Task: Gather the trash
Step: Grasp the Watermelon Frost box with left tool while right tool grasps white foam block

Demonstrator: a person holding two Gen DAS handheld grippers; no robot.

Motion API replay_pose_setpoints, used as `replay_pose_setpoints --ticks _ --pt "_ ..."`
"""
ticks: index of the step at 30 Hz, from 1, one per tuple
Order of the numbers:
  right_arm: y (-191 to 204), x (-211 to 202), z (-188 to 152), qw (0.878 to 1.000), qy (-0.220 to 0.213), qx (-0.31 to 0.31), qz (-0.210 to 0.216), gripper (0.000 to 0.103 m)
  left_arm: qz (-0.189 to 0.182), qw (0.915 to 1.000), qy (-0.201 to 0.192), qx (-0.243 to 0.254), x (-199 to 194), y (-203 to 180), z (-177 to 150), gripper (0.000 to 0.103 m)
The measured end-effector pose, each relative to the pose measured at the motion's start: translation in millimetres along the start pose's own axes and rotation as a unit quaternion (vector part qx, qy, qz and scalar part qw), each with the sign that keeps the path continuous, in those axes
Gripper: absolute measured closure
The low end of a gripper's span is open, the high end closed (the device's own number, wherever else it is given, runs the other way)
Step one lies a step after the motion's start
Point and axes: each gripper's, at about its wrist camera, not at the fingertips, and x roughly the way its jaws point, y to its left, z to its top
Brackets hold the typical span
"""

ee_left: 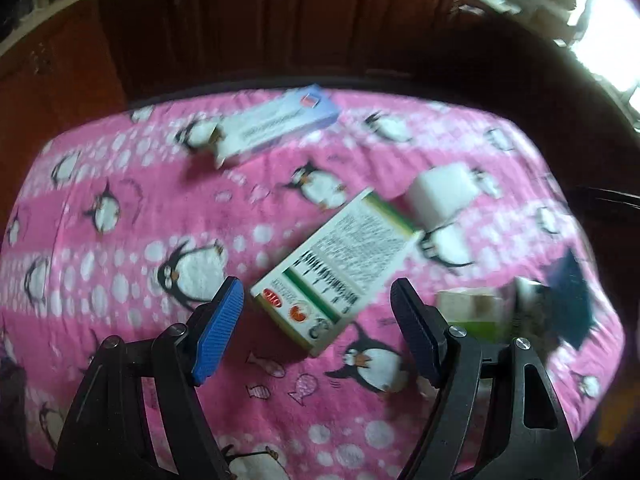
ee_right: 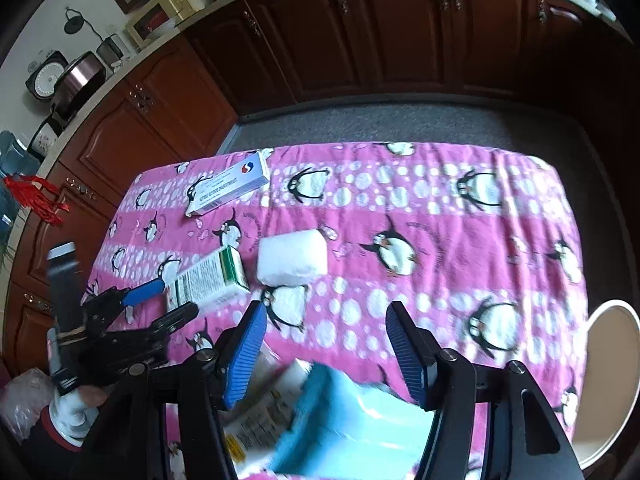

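A white and green medicine box [ee_left: 340, 268] lies on the pink penguin tablecloth [ee_left: 120, 208], its near end between the fingertips of my open left gripper [ee_left: 316, 300]. The same box shows in the right wrist view [ee_right: 208, 280] with the left gripper [ee_right: 160, 300] around its near end. A long white and blue box [ee_left: 276, 122] [ee_right: 228, 186] lies at the far left of the table. A white foam block [ee_left: 440, 194] [ee_right: 292, 256] sits beside the green box. My right gripper [ee_right: 326, 328] is open above a light blue packet [ee_right: 352, 420] and a printed box [ee_right: 260, 420].
The table's far edge [ee_right: 360, 146] drops to grey floor in front of dark wooden cabinets [ee_right: 400, 32]. A chair back [ee_right: 612, 380] stands at the table's right. A blurred green and white box [ee_left: 472, 308] and a dark blue object [ee_left: 572, 300], my right gripper, are at the right.
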Motion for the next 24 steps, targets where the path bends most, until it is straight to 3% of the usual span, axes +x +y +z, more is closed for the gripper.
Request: replay_pose_setpoints --ticks 4,9,17,24 --pt "6 23 12 1.0 0.022 0.01 0.007 0.036 -0.025 0.9984 0.0 0.051 -4 -4 4 0.028" --pt "8 55 28 0.998 0.052 0.045 0.011 0.036 -0.03 0.9939 0.02 0.104 14 -14 16 0.027" --pt "18 90 41 0.996 0.07 0.05 -0.006 0.035 -0.013 0.9896 0.04 0.138 42 -23 22 0.027" --pt "35 112 41 0.996 0.082 0.005 -0.039 0.038 -0.011 0.9908 0.065 0.118 64 -23 24 0.027"
